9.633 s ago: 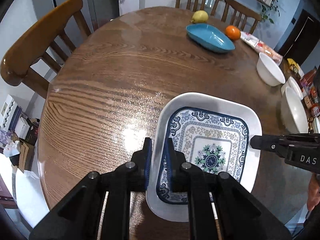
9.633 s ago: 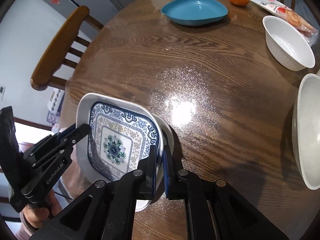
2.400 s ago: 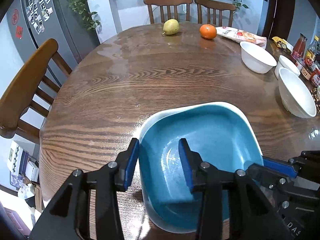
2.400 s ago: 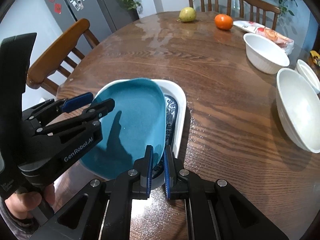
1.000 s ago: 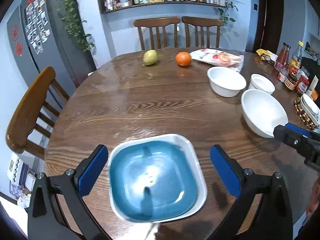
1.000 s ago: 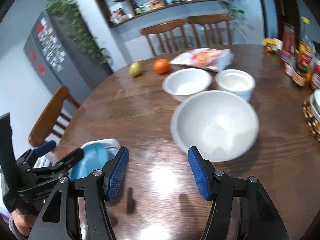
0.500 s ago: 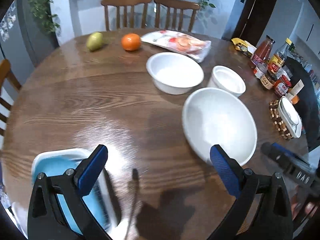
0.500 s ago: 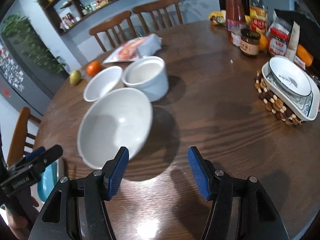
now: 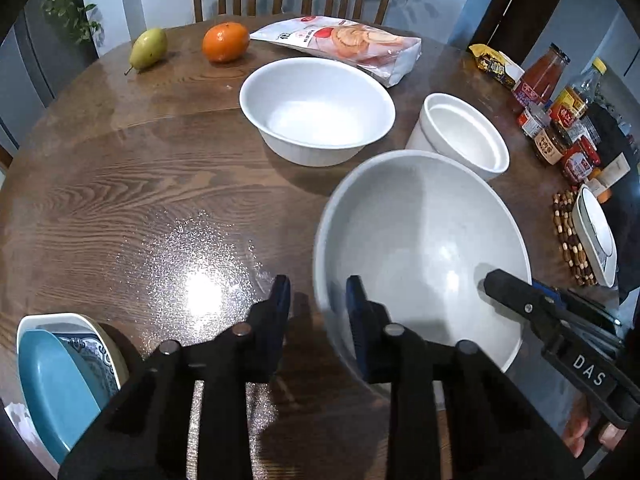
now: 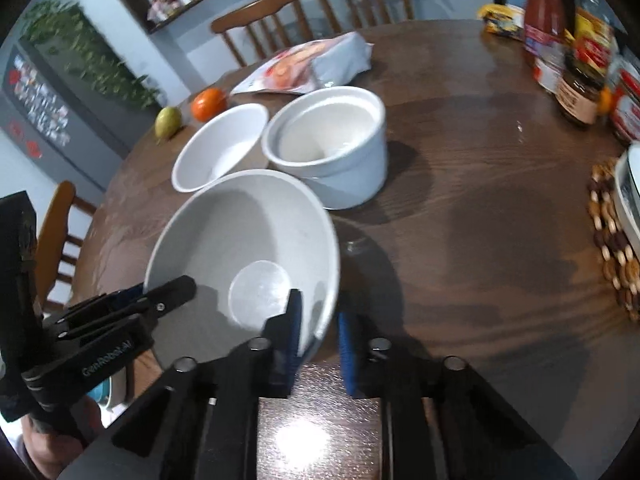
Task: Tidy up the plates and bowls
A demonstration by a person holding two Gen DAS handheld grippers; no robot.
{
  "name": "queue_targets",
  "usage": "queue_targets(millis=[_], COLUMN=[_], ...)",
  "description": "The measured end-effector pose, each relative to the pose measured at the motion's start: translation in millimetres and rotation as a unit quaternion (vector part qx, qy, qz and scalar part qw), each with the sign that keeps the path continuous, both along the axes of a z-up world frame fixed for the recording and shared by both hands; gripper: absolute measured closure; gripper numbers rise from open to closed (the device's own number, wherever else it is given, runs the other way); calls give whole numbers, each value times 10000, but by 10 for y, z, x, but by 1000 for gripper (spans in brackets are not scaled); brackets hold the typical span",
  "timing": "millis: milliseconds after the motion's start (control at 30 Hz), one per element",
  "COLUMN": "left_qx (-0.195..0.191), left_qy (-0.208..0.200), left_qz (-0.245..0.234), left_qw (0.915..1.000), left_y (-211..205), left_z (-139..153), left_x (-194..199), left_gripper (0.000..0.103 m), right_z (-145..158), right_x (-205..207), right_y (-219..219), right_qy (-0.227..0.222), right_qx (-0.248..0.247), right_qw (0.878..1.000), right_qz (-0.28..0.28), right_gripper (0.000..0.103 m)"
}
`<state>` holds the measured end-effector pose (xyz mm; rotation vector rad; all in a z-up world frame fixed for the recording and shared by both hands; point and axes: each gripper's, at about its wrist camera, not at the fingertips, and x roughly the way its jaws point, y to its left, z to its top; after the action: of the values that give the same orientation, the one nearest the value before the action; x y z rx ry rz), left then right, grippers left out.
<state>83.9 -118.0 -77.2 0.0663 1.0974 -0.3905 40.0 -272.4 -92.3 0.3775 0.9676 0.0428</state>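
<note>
A: Closing on the big grey bowl (image 9: 420, 240) from both sides. Left gripper (image 9: 318, 308) straddles the rim at the bowl's 8 o'clock, one finger inside, one outside on the table (image 9: 120, 200). Jaws narrowing, rim between them.

B: Pads touching the rim yet?

A: Can't say for sure, rim's blurred there; I still see a gap, so not clamped. Right gripper (image 10: 318, 320) does the same at the bowl's 4 o'clock in its own view: left finger inside, right finger outside, jaws closing, small gap showing.

B: Bowl location?

A: On the wooden table, near edge, right of centre in the left view. Mid white bowl (image 9: 316, 108) at its 11 o'clock, apart. Straight-sided white bowl (image 9: 460, 134) at 1 o'clock, just beside its rim.

B: Plates?

A: Stack at 8 o'clock in the left view: blue plate (image 9: 52, 384) on a patterned one in a white dish.

B: Clutter?

A: Pear (image 9: 149, 47), orange (image 9: 225, 41), snack bag (image 9: 340, 42) at 12. Jars (image 9: 556, 120) at 2.
</note>
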Motion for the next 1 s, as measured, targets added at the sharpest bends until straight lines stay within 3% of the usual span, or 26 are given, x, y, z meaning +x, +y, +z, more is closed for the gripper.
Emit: queue_targets(millis=[100, 267, 567, 633, 667, 700, 767, 900, 1000], left_qx=[152, 75, 253, 278, 303, 364, 348, 460, 377], left_qy=[-116, -88, 7, 59, 57, 17, -113, -592, -707], left_qz=[30, 143, 450, 512, 547, 588, 604, 612, 605], left_qw=[9998, 9998, 9987, 9983, 9980, 9976, 9975, 9953, 9949], left_y=[42, 331, 756, 788, 796, 810, 843, 889, 922], left_z=[24, 106, 89, 36, 28, 33, 79, 282, 380], left_x=[-64, -234, -422, -430, -434, -443, -475, -518, -532], left_gripper=[91, 91, 88, 83, 73, 52, 29, 28, 28], right_z=[23, 91, 70, -11, -35, -42, -10, 181, 285], right_x=[-21, -148, -209, -206, -206, -202, -207, -295, -348], right_y=[65, 232, 736, 761, 762, 759, 709, 519, 376], right_qy=[25, 105, 332, 514, 559, 546, 463, 49, -114], right_qx=[95, 388, 355, 449, 504, 523, 372, 316, 187], right_qw=[9998, 9980, 9931, 9922, 9918, 9919, 9945, 9971, 9986], right_qz=[153, 489, 1063, 1044, 1037, 1024, 867, 693, 471], right_gripper=[88, 88, 88, 88, 88, 88, 84, 83, 83])
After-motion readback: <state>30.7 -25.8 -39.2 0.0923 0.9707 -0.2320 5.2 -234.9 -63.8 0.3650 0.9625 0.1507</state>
